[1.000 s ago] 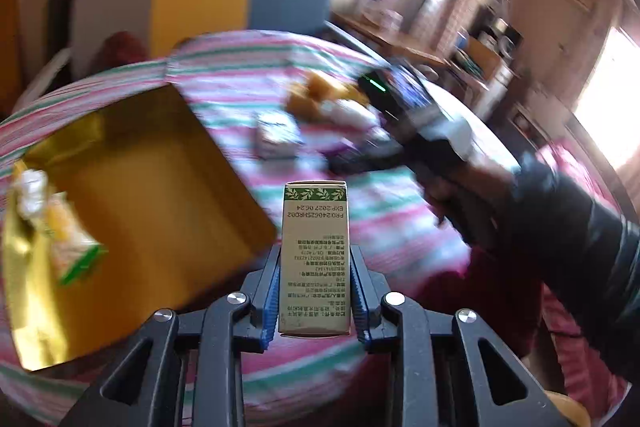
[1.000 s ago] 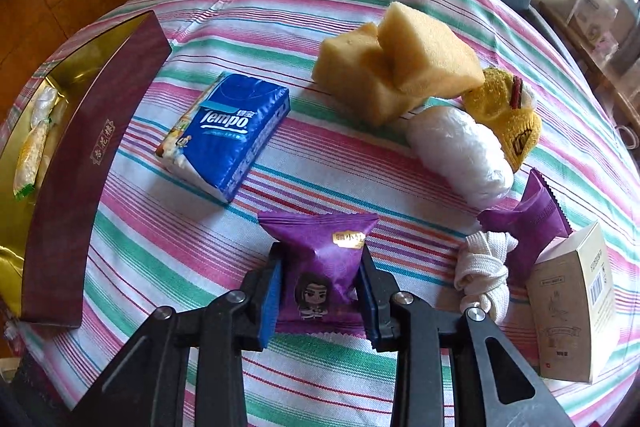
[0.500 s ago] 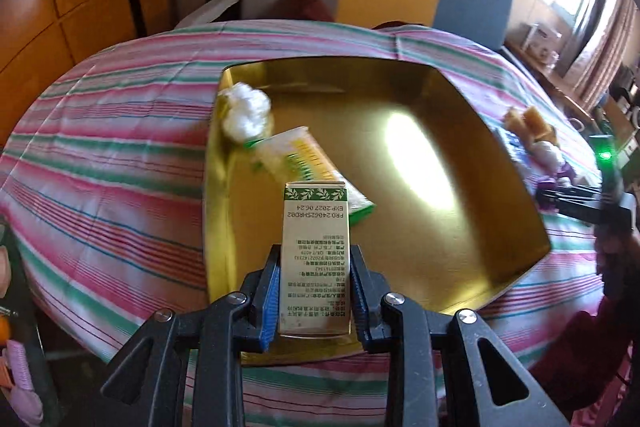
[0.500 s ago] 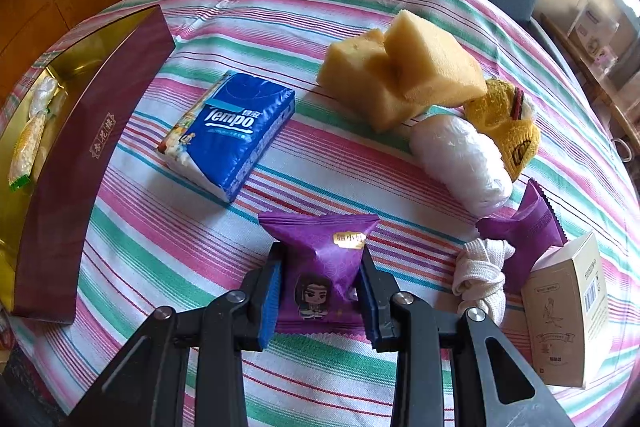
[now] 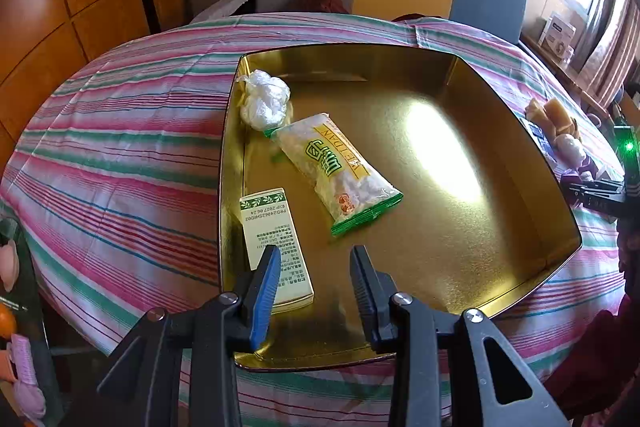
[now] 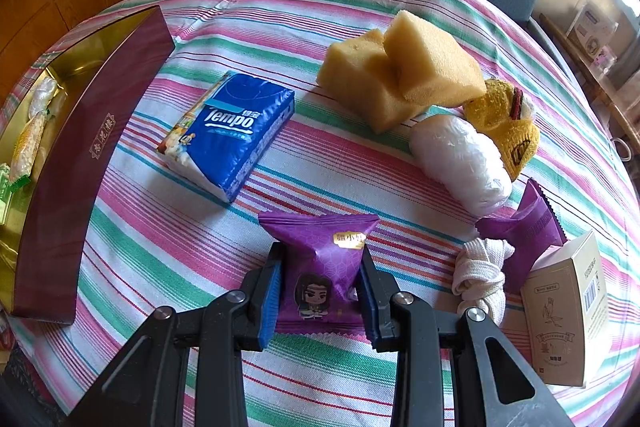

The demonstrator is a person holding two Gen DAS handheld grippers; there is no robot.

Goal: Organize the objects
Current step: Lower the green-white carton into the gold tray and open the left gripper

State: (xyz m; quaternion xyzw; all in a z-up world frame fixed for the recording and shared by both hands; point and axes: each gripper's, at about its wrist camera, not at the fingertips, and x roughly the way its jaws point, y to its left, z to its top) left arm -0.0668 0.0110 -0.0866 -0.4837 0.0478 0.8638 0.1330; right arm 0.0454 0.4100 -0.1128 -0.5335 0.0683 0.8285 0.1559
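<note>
Three things lie in the gold tray (image 5: 500,155): a small printed carton (image 5: 276,239) flat along its left wall near the front edge, a green-trimmed snack bag (image 5: 340,171) slanting across the middle-left, and a crumpled white plastic wad (image 5: 264,99) in the back left corner. My left gripper (image 5: 314,279) hangs over the tray's front edge with its jaws spread wide, nothing between them; the carton sits just beside and partly behind my left finger.

My right gripper (image 6: 320,287) pinches a purple snack packet (image 6: 320,259) near the front edge of the striped tablecloth (image 6: 160,247). Beyond it a blue Tempo tissue pack (image 6: 232,131) lies just right of the tray's maroon outer wall (image 6: 80,167). Toward the right edge sit two yellow sponges (image 6: 400,71), one leaning on the other, a white plastic roll (image 6: 460,159), a yellow knit piece (image 6: 508,123), a second purple packet (image 6: 528,227), a knotted white cloth (image 6: 480,275) and an upright beige carton (image 6: 568,311).
</note>
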